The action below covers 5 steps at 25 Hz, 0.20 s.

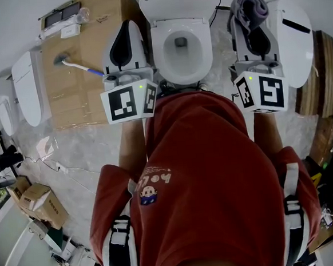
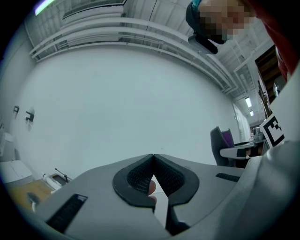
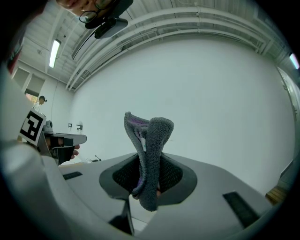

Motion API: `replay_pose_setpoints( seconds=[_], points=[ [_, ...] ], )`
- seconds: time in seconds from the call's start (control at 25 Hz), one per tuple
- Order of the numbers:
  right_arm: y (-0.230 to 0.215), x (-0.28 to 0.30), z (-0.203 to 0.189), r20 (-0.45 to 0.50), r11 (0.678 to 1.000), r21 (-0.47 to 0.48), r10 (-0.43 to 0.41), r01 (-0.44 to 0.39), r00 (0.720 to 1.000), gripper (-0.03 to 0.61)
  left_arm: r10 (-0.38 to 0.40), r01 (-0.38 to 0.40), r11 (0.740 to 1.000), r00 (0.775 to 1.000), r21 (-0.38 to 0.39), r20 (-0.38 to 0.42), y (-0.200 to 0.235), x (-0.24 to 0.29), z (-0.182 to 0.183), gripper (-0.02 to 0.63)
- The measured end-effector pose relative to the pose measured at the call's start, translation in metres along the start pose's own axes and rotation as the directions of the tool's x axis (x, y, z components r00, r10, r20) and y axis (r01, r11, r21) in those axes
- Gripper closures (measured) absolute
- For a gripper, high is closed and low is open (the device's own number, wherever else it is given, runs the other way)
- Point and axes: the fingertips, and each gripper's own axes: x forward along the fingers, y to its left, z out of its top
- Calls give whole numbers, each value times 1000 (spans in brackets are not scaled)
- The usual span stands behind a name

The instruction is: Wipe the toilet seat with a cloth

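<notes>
A blue-handled brush (image 1: 78,65) lies on the flat cardboard sheet (image 1: 83,101).

We see a white toilet (image 1: 181,42) and a grey cloth (image 3: 157,136), purple inside. Left gripper (image 2: 153,157) and right gripper (image 3: 149,161) are pale grey; fingers (image 2: 136,180) black, fine mesh pattern. Marker cubes (image 1: 128,102): black squares on white. Shirt (image 1: 215,171) red. Cardboard (image 1: 90,107) brown. Brush (image 1: 81,66) white, blue handle end. Floor (image 1: 87,147) pale, marbled.
</notes>
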Motion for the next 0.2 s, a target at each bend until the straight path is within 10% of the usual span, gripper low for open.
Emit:
replay_pose_setpoints(
  seconds=[0.2],
  points=[
    [-1, -2, 2, 4, 1000, -5, -1, 1, 1000, 497, 5, -5, 1000, 1000, -1, 4, -2, -2, 2, 601]
  ],
)
